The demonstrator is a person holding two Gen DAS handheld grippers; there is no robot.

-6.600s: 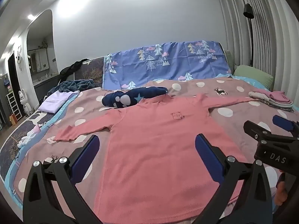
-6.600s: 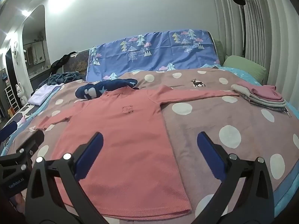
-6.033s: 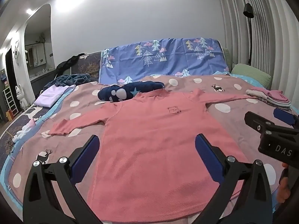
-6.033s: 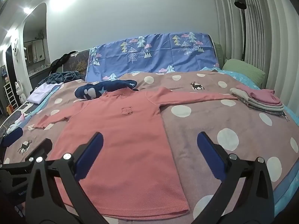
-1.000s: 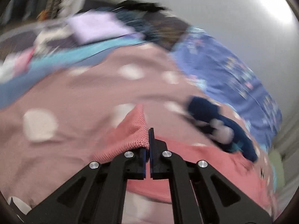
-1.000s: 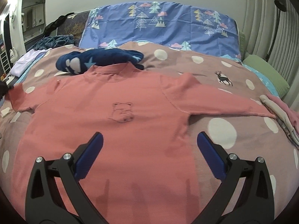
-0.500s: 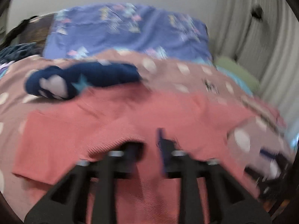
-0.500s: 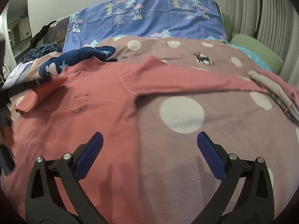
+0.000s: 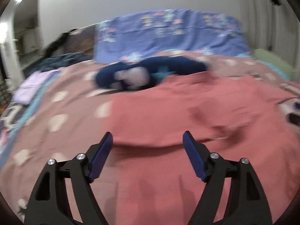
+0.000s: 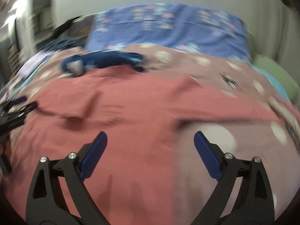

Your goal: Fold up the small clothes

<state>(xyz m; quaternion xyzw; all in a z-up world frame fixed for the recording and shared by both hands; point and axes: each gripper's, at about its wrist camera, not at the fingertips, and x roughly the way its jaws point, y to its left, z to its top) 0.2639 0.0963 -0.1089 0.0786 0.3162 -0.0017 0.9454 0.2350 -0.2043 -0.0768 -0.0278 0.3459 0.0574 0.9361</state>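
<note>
Shirt: a pink long-sleeved shirt (image 9: 187, 116) lies flat on the bed, chest up, its collar end toward the headboard; it fills the middle of both views (image 10: 131, 116).
Left sleeve: folded in across the chest, its lower edge making a curved ridge (image 9: 150, 143) just ahead of the left gripper.
Right sleeve: stretched straight out to the side (image 10: 234, 110) over the bedspread.
Left gripper: the left gripper (image 9: 148, 148) hangs low over the shirt's lower half, jaws spread wide with nothing between them; its blue pads (image 9: 100, 159) are clear of the cloth. From the right wrist view it shows as a dark blurred shape at the left edge (image 10: 16, 110).
Right gripper: the right gripper (image 10: 151, 147) is over the shirt's right side, jaws spread wide and holding nothing; one pad is over pink cloth, the other over the bedspread. From the left wrist view only a dark sliver shows at the right edge (image 9: 294, 118).
Bedspread: a brownish-pink bedspread with pale dots (image 9: 61, 112) covers the bed under the shirt.
Dark blue garment: a navy piece with pale patches (image 9: 150, 71) lies bunched just beyond the collar, touching it.
Blue sheet: a blue patterned sheet (image 9: 168, 33) hangs over the headboard end.
Green pillow: a green pillow (image 10: 275, 75) sits at the far right of the bed.
Lilac cloth: a folded lilac piece (image 9: 30, 88) lies at the far left edge.
Sharpness: both views are motion-blurred; fine detail cannot be read.
</note>
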